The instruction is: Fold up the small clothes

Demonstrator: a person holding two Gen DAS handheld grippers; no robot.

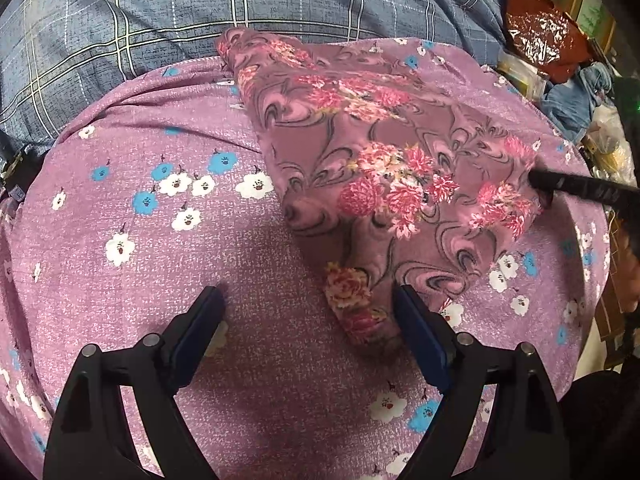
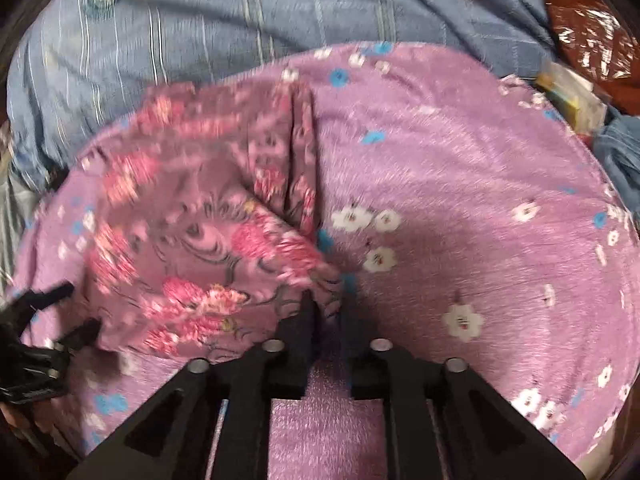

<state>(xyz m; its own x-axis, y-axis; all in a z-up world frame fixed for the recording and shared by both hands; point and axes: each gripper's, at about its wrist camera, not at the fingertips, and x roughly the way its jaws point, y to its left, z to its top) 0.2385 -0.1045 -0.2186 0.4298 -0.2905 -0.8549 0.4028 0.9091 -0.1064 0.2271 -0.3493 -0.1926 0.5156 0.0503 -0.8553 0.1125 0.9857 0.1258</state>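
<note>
1. Your left gripper (image 1: 308, 300) is spread wide and holds nothing; its tips sit low over the purple sheet (image 1: 140, 280).
2. Between its fingers, closer to the right one, lies a narrow tail of the floral cloth (image 1: 384, 160); the rest fans out ahead and to the right.
3. Your right gripper (image 2: 326, 300) is pinched nearly closed on the cloth's near corner (image 2: 320, 276), with the cloth bunched ahead and to its left.
4. Beyond both grippers, past the sheet's far edge, lies a blue plaid blanket (image 1: 160, 12).
</note>
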